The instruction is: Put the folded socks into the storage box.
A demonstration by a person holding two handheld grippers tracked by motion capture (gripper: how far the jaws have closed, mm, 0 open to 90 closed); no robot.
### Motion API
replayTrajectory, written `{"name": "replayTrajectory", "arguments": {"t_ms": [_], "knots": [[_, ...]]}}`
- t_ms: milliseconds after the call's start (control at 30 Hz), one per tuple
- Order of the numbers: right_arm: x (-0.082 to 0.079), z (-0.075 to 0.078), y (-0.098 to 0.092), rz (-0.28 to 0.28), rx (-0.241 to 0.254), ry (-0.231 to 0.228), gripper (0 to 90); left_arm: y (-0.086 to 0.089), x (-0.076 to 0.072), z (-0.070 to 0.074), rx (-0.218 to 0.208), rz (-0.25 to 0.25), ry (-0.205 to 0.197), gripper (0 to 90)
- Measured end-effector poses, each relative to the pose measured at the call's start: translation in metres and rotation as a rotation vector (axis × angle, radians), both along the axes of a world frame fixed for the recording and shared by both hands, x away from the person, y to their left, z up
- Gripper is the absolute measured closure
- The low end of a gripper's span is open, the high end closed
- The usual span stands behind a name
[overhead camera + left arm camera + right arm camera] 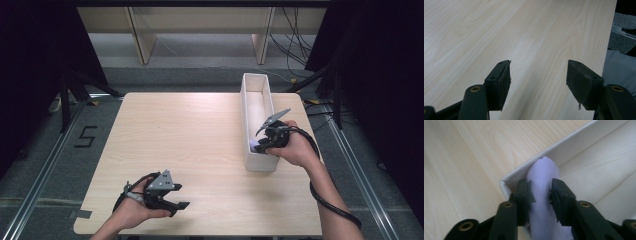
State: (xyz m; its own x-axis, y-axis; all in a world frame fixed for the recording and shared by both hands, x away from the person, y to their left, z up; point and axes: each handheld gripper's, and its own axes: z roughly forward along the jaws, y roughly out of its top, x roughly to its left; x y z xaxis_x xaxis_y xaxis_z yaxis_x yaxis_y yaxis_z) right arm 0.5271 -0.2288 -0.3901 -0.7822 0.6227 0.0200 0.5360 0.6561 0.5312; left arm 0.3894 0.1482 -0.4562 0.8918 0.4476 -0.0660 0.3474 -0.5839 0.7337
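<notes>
Lavender cloth [541, 195] pinched in the right gripper [541, 191] at the near corner of the white box [246, 107].
Its jaws press the cloth's sides just inside the box wall, on the wooden table [190, 135]. Left gripper [538, 75] hangs over the table's near edge, jaws wide apart and holding nothing.

Box [259, 120] on table's [200, 150] right side

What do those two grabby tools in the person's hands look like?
Both are black. The left tool wears a grey three-cornered plate on top, and so does the right tool. Each ends in two flat black jaws with brass-coloured rivets. A thick black cable trails from the right one. The forearms are bare, with no sleeves.
</notes>
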Motion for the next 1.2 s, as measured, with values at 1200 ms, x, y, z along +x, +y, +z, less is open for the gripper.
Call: {"name": "replayTrajectory", "arguments": {"t_ms": [1200], "knots": [[-0.001, 0.003, -0.022, 0.034, 0.099, 0.037, 74.6, -0.002, 0.001, -0.001, -0.002, 0.004, 0.007, 35.4]]}}
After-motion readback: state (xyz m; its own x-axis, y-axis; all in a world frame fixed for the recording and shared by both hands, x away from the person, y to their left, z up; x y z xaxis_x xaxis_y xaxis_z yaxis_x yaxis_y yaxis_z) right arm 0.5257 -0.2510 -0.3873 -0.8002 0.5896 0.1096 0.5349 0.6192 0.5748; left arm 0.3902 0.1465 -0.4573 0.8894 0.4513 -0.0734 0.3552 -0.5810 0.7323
